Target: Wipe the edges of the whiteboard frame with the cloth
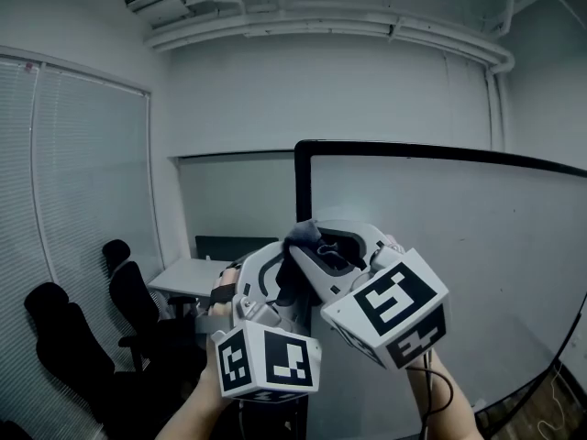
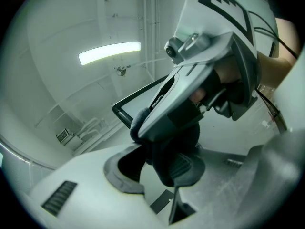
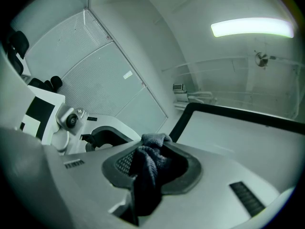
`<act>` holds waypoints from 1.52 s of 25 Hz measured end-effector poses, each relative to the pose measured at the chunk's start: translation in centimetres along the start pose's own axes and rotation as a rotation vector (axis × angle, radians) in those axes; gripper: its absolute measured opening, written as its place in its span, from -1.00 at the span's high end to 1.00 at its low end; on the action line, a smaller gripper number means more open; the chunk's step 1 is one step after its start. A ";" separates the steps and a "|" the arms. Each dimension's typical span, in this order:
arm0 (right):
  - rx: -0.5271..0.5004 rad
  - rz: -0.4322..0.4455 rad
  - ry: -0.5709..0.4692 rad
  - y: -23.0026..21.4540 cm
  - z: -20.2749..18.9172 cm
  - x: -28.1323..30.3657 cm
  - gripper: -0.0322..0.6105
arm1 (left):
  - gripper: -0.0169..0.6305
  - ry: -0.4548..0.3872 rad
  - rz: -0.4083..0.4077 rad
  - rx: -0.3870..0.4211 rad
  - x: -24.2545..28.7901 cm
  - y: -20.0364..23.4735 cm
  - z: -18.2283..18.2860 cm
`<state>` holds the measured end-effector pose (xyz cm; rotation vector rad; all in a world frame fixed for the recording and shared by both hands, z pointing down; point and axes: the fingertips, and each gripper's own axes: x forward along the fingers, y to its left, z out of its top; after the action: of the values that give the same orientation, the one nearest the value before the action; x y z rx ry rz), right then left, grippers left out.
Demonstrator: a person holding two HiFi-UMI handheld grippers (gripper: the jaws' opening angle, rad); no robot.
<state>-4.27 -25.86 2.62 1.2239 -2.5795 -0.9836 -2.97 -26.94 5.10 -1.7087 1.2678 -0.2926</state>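
Note:
The whiteboard's black frame [image 1: 302, 191] stands straight ahead, and its top left corner shows in the left gripper view [image 2: 125, 109] and the right gripper view [image 3: 180, 123]. A dark cloth [image 1: 295, 273] is bunched between both grippers, right beside the frame's left edge. My right gripper [image 1: 307, 238] is shut on the cloth [image 3: 145, 171], a tuft poking out past its tips. My left gripper [image 1: 273, 273] sits just under and left of it, also shut on the cloth [image 2: 171, 151] that hangs from the right gripper [image 2: 190, 99] crossing above. Whether the cloth touches the frame is hidden.
Black office chairs [image 1: 64, 337] and a small white desk [image 1: 188, 273] stand at the lower left, below a window with blinds [image 1: 73, 181]. The white board surface [image 1: 459, 246] stretches to the right. A cable [image 1: 440, 392] trails from the right gripper.

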 end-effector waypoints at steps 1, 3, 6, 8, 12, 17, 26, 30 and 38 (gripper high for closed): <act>0.008 0.001 0.000 0.2 -0.3 0.0 0.58 | 0.59 0.001 -0.003 0.001 -0.1 -0.3 -0.2; 0.021 0.006 -0.001 0.6 -0.7 -0.2 0.58 | 0.59 0.002 -0.009 -0.001 -0.3 -0.8 -0.5; 0.024 0.008 0.002 1.1 -1.2 -0.4 0.58 | 0.59 0.003 -0.013 -0.007 -0.7 -1.4 -0.8; 0.030 0.010 0.003 1.5 -1.5 -0.4 0.58 | 0.59 0.007 -0.017 -0.011 -0.9 -1.8 -1.1; 0.063 0.022 0.004 2.0 -2.5 -0.5 0.58 | 0.59 0.025 -0.036 -0.008 -1.1 -2.7 -1.7; 0.083 0.026 0.010 2.7 -3.8 -0.6 0.58 | 0.59 0.044 -0.056 -0.006 -1.4 -4.0 -2.6; 0.128 0.045 0.029 4.4 -6.2 -1.1 0.58 | 0.59 0.077 -0.083 -0.011 -2.4 -6.4 -4.0; 0.150 0.046 0.035 4.9 -7.3 -1.4 0.58 | 0.59 0.094 -0.095 -0.015 -2.7 -7.4 -4.6; 0.194 0.062 0.067 6.2 -9.8 -2.0 0.58 | 0.59 0.134 -0.126 -0.014 -3.4 -9.9 -5.9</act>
<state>-3.39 -26.50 14.33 1.1886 -2.6931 -0.6825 -2.28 -27.19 17.05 -1.8097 1.2625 -0.4812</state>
